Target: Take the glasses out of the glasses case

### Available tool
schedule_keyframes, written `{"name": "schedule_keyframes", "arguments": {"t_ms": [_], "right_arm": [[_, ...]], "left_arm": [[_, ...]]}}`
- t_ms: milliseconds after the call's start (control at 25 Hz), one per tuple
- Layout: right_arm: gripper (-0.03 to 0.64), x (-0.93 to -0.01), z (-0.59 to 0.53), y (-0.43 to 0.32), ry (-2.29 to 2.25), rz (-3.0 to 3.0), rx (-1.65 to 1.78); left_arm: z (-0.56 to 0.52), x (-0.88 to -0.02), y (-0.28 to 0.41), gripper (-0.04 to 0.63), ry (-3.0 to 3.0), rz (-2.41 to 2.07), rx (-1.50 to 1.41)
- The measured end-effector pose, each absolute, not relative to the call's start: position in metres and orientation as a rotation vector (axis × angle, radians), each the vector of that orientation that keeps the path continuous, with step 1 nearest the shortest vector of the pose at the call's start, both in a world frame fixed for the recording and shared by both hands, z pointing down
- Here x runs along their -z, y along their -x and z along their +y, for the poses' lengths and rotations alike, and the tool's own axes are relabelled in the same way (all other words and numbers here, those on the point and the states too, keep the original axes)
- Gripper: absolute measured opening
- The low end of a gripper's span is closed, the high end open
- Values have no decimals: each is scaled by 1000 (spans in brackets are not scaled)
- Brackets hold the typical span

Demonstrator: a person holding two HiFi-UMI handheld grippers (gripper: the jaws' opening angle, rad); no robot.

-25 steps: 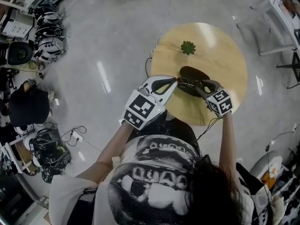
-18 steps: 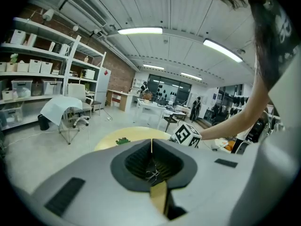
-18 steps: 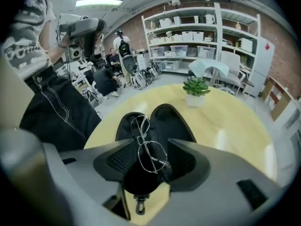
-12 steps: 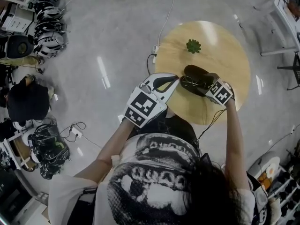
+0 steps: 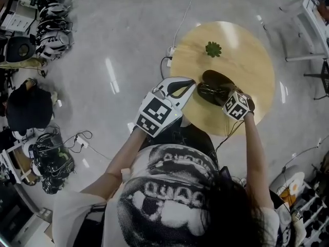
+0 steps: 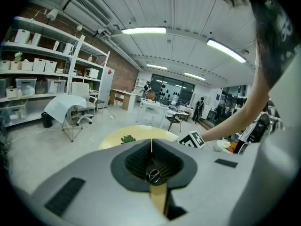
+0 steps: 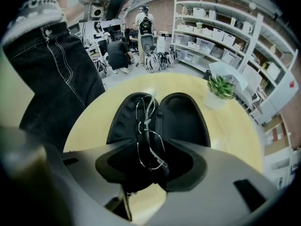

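Note:
The black glasses case (image 5: pixel 213 78) lies open on the round wooden table (image 5: pixel 247 50), near its front edge. Thin wire-framed glasses (image 7: pixel 149 135) rest folded inside it along the hinge. My right gripper (image 5: pixel 224 95) points steeply down over the case's near end. Its jaws have just been closing and now straddle the glasses (image 5: pixel 208 90). A gap still shows beside the frame, and the glasses still lie in the case (image 7: pixel 183 117). My left gripper (image 5: pixel 192 83) hangs just left of the case at the table's edge, shut with nothing in it.
A small green plant (image 5: pixel 213 49) stands on the far half of the table. Cables (image 5: pixel 177 24) run over the floor behind it. Helmets and gear (image 5: pixel 49 37) lie on the floor at the left, a white frame (image 5: pixel 303 24) stands at the right.
The right gripper has rolled and sunk onto the near end of the open case, its jaws now around the glasses. The left gripper has stayed put.

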State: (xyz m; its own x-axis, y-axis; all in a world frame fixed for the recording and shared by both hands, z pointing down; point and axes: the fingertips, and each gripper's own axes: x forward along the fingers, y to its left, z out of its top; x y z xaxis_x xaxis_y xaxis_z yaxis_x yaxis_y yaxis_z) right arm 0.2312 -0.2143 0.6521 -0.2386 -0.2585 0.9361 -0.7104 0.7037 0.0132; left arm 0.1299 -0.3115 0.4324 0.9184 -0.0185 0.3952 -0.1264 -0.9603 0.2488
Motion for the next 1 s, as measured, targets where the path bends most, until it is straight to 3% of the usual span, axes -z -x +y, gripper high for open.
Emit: {"name": "schedule_keyframes", "arguments": {"t_ms": [600,640,680,1000], "right_arm": [[159,-644,-210,-231,-924,-1683,-400],[123,-641,-212,-232,-953,-1676,-384],[19,-638,-214,-233,-982,-1674,-379],[15,-640,-210,-231,-1074,-1687,-509]], "left_arm": [[-310,-433,-136,15,-2817,-80,-575],[-310,-433,-137,15,-2817,-79,-574],[-310,-433,-137,15,-2817,-78,-573],[-307,-435,-138,15,-2819,-49,-572]]}}
